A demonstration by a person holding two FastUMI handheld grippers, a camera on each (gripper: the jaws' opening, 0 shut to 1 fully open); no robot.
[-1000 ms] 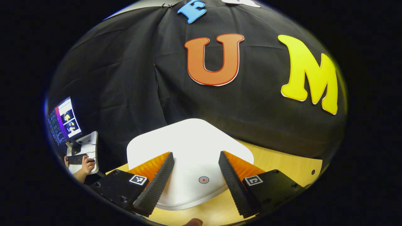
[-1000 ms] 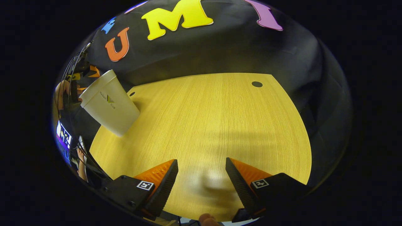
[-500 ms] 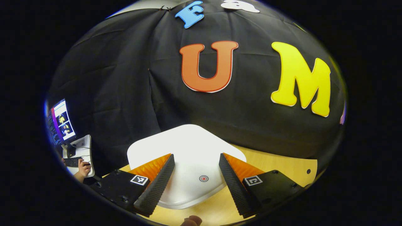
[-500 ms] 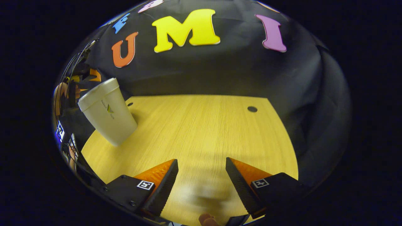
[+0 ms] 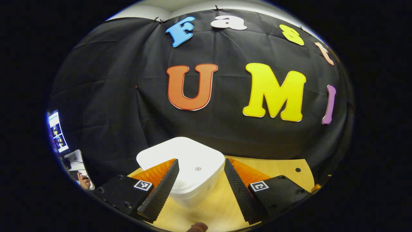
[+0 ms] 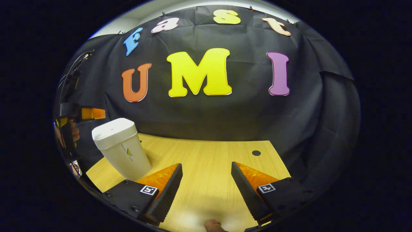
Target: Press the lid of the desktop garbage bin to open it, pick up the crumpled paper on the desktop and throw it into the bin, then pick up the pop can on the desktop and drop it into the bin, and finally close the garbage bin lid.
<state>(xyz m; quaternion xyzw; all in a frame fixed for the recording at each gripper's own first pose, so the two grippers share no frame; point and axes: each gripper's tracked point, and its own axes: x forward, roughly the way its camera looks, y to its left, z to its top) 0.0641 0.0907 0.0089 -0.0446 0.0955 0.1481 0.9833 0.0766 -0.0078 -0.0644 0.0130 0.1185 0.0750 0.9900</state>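
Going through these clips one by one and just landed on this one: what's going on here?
A person holds a two-finger gripper in each hand at a wooden table. The white desktop garbage bin stands with its lid closed. The left gripper is open, the bin ahead between its fingers, not touching it. The right gripper is open over bare tabletop, holding nothing. At the left gripper view's edge, a hand rests by a monitor.
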